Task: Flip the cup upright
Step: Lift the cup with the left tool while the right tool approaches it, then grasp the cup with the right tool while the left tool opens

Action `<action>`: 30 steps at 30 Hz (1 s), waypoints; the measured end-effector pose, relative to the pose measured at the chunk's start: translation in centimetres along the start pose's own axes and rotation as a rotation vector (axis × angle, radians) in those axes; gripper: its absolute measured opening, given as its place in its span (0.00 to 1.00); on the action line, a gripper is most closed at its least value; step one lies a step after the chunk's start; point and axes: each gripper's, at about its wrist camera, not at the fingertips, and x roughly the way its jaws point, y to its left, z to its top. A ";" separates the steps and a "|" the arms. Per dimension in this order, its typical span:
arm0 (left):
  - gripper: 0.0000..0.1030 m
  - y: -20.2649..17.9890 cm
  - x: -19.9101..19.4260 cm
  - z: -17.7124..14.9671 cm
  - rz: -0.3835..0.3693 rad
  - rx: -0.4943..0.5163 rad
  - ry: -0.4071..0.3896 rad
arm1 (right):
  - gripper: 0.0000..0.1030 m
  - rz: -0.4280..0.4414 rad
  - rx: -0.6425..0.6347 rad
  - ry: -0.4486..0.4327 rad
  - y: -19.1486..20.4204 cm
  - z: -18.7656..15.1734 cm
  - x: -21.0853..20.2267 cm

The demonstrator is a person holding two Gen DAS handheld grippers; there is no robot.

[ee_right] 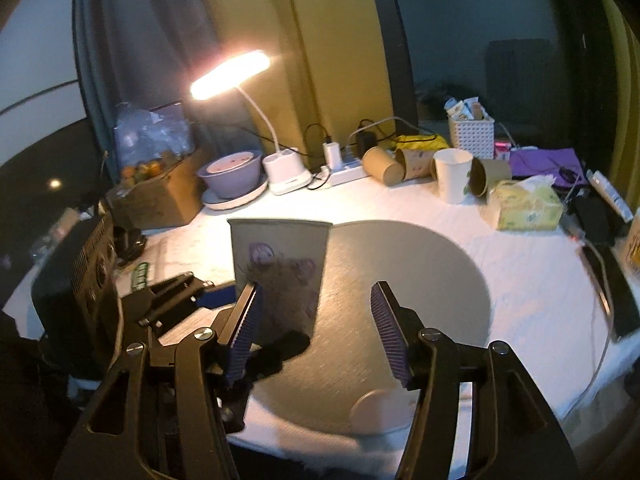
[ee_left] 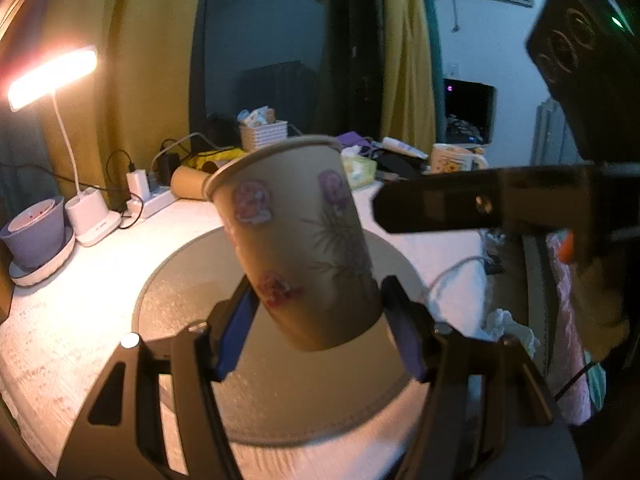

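Observation:
A tan paper cup (ee_left: 298, 240) with pink stickers and a plant print is held mouth-up, tilted a little left, above the round grey mat (ee_left: 192, 292). My left gripper (ee_left: 318, 312) is shut on the cup's lower body, blue pads on both sides. In the right wrist view the same cup (ee_right: 280, 268) stands rim-up over the mat (ee_right: 420, 280), with the left gripper (ee_right: 188, 296) holding it from the left. My right gripper (ee_right: 316, 320) is open and empty, its left pad close beside the cup; it also shows in the left wrist view (ee_left: 480, 204).
A lit desk lamp (ee_right: 232, 74), a purple bowl on a plate (ee_right: 232, 174), a power strip (ee_right: 344, 174), several other paper cups (ee_right: 452, 174), a tissue box (ee_right: 528, 206) and a white basket (ee_right: 472, 134) line the back of the white cloth. A cardboard box (ee_right: 160, 196) stands left.

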 end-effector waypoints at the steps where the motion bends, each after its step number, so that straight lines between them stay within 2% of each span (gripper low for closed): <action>1: 0.62 -0.2 -0.3 -0.3 -0.004 0.006 -0.005 | 0.64 0.010 0.008 0.002 0.2 -0.2 -0.2; 3: 0.62 -0.6 -0.7 -0.7 -0.019 0.023 -0.012 | 0.73 0.021 0.015 0.005 0.5 -0.6 -0.3; 9: 0.62 -2.3 -1.4 -1.5 -0.037 0.108 -0.039 | 0.73 0.061 0.029 0.031 1.1 -1.3 0.3; 16: 0.62 -3.6 -1.6 -2.1 -0.056 0.169 -0.054 | 0.73 0.091 0.090 0.044 0.0 -1.5 0.9; 28: 0.62 -3.5 -1.1 -2.2 -0.081 0.174 -0.051 | 0.73 0.166 0.175 0.083 -1.5 -1.8 2.2; 30: 0.63 -3.4 -1.0 -2.2 -0.080 0.169 -0.045 | 0.69 0.169 0.174 0.085 -1.5 -1.7 2.3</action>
